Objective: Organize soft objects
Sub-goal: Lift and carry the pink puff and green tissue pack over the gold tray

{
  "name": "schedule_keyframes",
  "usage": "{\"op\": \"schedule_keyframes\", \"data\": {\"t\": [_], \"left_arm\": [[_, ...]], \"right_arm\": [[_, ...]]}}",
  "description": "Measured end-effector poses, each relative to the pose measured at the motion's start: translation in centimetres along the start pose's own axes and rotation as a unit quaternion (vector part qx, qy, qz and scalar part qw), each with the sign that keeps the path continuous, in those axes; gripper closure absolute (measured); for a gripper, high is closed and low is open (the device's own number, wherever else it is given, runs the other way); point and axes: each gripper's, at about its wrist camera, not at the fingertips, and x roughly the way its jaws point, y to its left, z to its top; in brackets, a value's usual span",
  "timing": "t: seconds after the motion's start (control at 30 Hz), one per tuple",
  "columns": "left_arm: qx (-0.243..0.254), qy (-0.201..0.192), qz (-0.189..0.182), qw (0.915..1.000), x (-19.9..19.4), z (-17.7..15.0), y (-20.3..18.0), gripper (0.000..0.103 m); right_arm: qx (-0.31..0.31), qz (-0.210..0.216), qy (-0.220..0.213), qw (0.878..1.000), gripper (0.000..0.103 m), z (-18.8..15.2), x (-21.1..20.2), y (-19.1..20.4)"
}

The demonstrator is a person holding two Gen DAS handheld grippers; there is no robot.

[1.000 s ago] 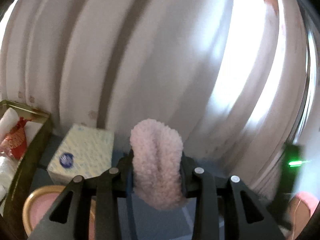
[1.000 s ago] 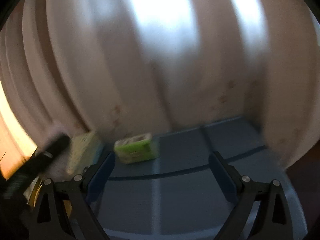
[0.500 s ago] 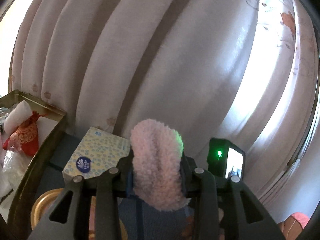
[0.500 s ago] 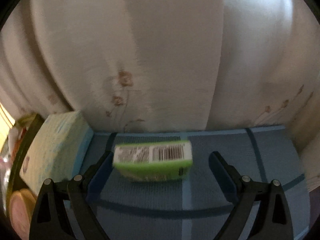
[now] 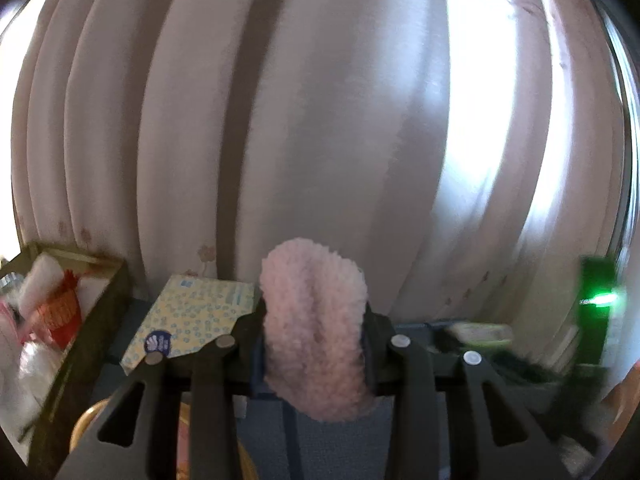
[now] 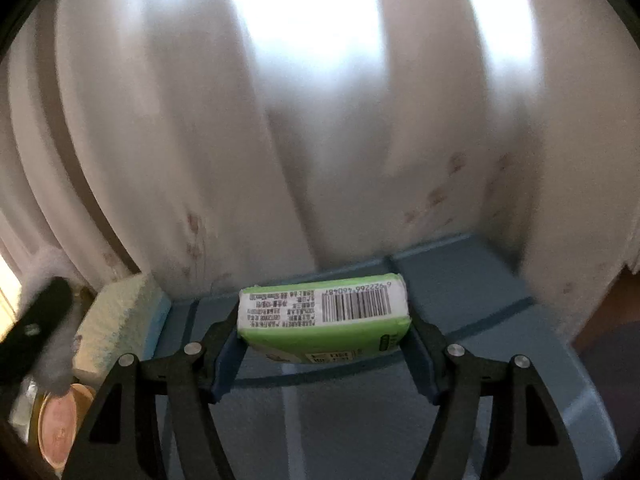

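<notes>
Left tongs [image 5: 314, 344]: closing tightly on a fluffy pink cloth [image 5: 314, 328], which is standing upright between the two black fingers and bulging out above and below them.
Right tongs [image 6: 324, 344]: sitting on either side of a green tissue pack [image 6: 324, 316], the blue pads [image 6: 226, 364] touching or almost touching its two short ends; whether they are truly squeezing it I cannot tell.
Green tissue pack: lying flat on the blue table cover [image 6: 360, 420], barcode label facing up, at 12 o'clock from the right camera.
Tissue box [image 5: 192, 320]: pale yellow with blue dots, resting at 10 o'clock from the pink cloth, against the curtain.
Tray [image 5: 88, 332]: brass-coloured, at 9 o'clock in the left view, holding white and red wrapped items.
Round tin [image 6: 60, 428]: gold rim, pink top, at 8 o'clock in the right view.
Curtain [image 5: 320, 120]: pale, pleated, hanging behind everything.
Black device [image 5: 596, 304]: glowing green, at 3 o'clock in the left view, blurred.
</notes>
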Motion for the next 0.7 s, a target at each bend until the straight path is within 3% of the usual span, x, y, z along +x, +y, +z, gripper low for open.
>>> {"op": "schedule_keyframes", "data": {"t": [0.13, 0.3, 0.4, 0.7], "left_arm": [[0.029, -0.009, 0.0, 0.9995, -0.4, -0.5, -1.2, 0.067], [0.082, -0.03, 0.003, 0.9962, -1.6, -1.4, -2.9, 0.068], [0.102, -0.045, 0.012, 0.9937, -2.2, -1.6, -3.3, 0.067], [0.094, -0.034, 0.012, 0.995, -2.8, -1.9, -2.6, 0.067]], "right_arm": [[-0.015, -0.032, -0.061, 0.998, 0.032, -1.1, -3.7, 0.0], [-0.028, -0.043, -0.108, 0.993, 0.031, -1.8, -6.2, 0.0], [-0.047, -0.055, -0.118, 0.99, 0.031, -1.8, -6.3, 0.6], [-0.059, -0.065, -0.144, 0.986, 0.031, -3.1, -8.2, 1.1]]}}
